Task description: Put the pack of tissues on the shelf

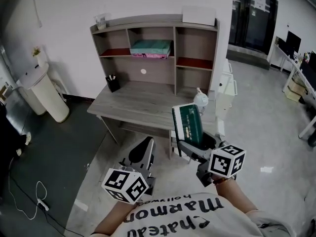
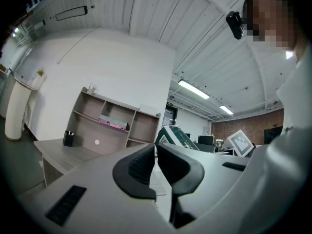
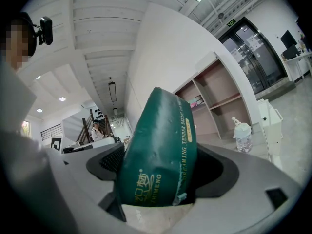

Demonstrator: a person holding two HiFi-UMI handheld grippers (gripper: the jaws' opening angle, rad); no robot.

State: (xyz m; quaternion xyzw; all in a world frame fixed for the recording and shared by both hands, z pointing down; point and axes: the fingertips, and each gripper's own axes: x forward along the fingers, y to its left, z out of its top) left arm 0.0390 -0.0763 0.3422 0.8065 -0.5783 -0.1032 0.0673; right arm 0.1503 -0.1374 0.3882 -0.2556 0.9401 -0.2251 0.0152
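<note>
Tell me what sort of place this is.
Likely an office or lab workroom: a desk with a shelf against the wall, glass doors behind, and monitors at the far right.

We saw a wooden desk [image 1: 143, 102] against a white wall [image 1: 148, 4], glass doors [image 1: 254, 14] to its right. The pale floor [image 1: 266, 132] shone under strip lights [image 2: 193, 89].

Head camera up on person, looks forward and steeply down past left tool [image 1: 141, 154] and right tool [image 1: 193, 143]; desk [image 1: 143, 100] and shelf [image 1: 148, 22] well ahead. Each tool camera sits close behind own jaws, low, tilted up toward ceiling [image 2: 146, 13]. All three views share shelf. Left gripper view also catches pack of tissues [image 2: 178, 138], seen close-up in right gripper view.
</note>
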